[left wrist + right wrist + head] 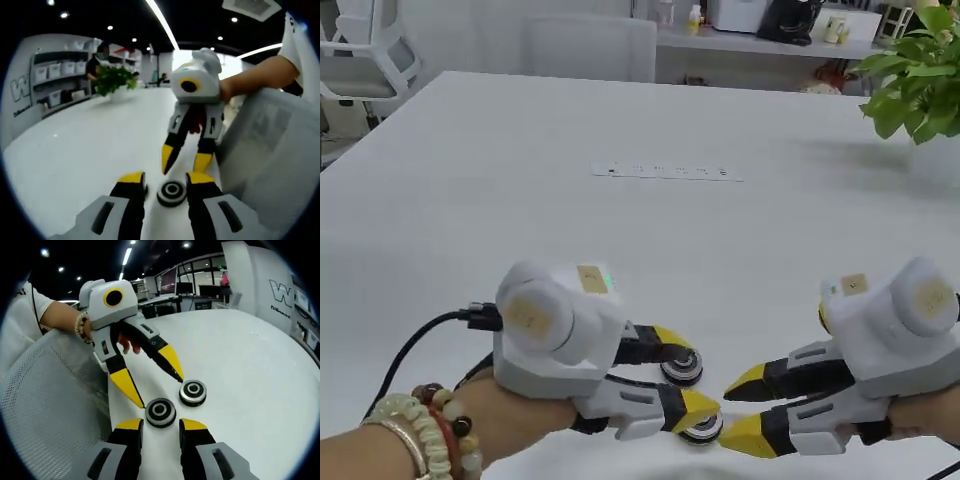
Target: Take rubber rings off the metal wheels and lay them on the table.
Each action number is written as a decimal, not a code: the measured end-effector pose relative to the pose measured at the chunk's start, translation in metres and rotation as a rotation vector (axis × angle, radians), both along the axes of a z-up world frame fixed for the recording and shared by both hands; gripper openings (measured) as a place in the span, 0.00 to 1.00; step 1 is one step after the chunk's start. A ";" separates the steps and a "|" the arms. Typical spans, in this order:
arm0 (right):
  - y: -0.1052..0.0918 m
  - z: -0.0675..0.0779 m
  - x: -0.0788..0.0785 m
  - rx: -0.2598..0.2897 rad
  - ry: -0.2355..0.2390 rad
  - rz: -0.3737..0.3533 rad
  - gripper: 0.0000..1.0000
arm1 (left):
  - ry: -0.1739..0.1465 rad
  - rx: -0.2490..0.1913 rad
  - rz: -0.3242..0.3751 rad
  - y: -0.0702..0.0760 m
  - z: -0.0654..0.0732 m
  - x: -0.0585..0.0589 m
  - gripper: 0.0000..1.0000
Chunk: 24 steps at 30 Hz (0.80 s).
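Approach step is judged in hand, rings [148, 413] still on: near wheel [160, 412] and far wheel [193, 392] lie on the table [620, 230] between left gripper [688, 372] and right gripper [728, 412], both open-jawed; next, a wheel must be clamped, its ring peeled.

Left tongs [698, 380], right tongs [730, 412] both parted, tips facing.

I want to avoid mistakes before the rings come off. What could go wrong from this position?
1. The near wheel lies close to the edge of the table; a push from the right gripper may knock it off.
2. The tips of the left gripper are very near the right one, so they may collide.
3. Both grippers are open, so the far wheel is unheld and may slide.
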State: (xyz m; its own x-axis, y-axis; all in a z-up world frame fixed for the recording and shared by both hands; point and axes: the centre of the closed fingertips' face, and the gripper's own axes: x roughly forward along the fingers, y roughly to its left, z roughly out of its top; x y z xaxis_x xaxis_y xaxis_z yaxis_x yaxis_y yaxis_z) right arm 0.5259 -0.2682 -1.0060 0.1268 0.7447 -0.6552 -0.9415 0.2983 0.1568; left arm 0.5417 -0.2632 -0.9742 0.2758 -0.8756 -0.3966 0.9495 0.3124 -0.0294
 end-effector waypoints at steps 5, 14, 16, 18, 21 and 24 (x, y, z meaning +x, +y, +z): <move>0.002 -0.009 0.000 -0.017 0.005 -0.001 0.24 | -0.012 0.047 -0.023 -0.001 -0.011 -0.005 0.29; 0.004 -0.017 -0.003 -0.062 -0.011 0.033 0.24 | 0.005 0.082 -0.013 0.002 -0.027 -0.006 0.23; 0.005 -0.018 -0.004 -0.067 -0.014 0.043 0.24 | 0.004 0.079 -0.016 0.001 -0.026 -0.007 0.20; 0.005 -0.017 -0.005 -0.066 -0.018 0.047 0.24 | -0.033 0.081 -0.041 -0.001 -0.025 -0.011 0.18; 0.004 -0.017 -0.004 -0.069 -0.027 0.049 0.23 | -0.037 0.088 -0.036 -0.001 -0.026 -0.010 0.15; 0.005 -0.016 -0.003 -0.063 -0.033 0.046 0.21 | -0.046 0.095 -0.042 -0.001 -0.027 -0.010 0.15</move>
State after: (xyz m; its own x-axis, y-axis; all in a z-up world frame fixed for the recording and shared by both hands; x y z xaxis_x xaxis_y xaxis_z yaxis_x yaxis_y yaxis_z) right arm 0.5228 -0.2637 -1.0219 0.1152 0.7080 -0.6968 -0.9588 0.2626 0.1083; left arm 0.5313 -0.2639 -1.0011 0.2591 -0.8456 -0.4667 0.9616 0.2713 0.0421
